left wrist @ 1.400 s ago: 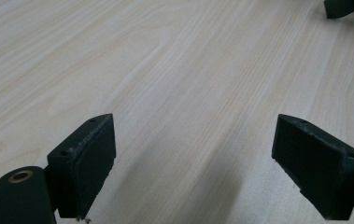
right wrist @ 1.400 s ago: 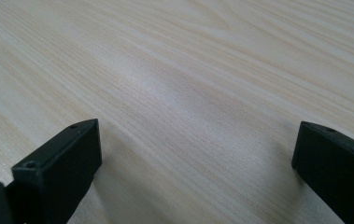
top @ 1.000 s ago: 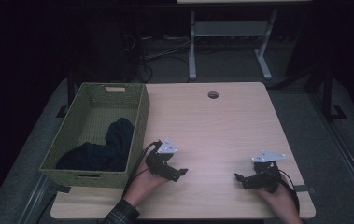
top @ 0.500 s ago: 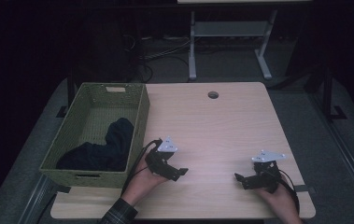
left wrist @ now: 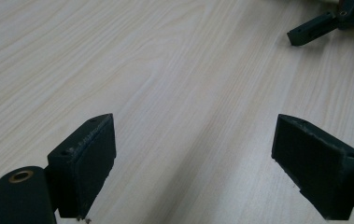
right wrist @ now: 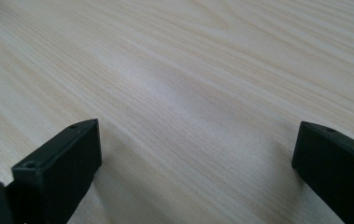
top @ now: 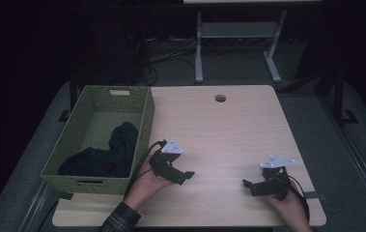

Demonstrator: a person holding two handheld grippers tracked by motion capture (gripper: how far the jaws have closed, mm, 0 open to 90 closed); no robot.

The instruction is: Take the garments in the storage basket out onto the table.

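Observation:
Near the table's front edge a hand holds my left gripper [top: 184, 177] just right of the basket, its jaws open and pointing right. In the left gripper view this gripper [left wrist: 195, 126] has its jaws wide apart over bare wood with nothing between them. My right gripper [top: 248, 185] rests low at the front right, held by the other hand, with its jaws pointing left. It stands open [right wrist: 198, 127] over bare wood too. One jaw of the right gripper [left wrist: 315, 28] appears at the top right of the left gripper view.
A green woven basket [top: 144, 121] stands on the left side of the light wooden table [top: 219, 135], with a dark cloth [top: 108, 154] bundled inside. A round cable hole [top: 220, 98] sits near the far edge. Behind the table are a white frame [top: 199, 48] and floor cables.
The left gripper has shifted very slightly toward the far side. The right gripper has stayed put.

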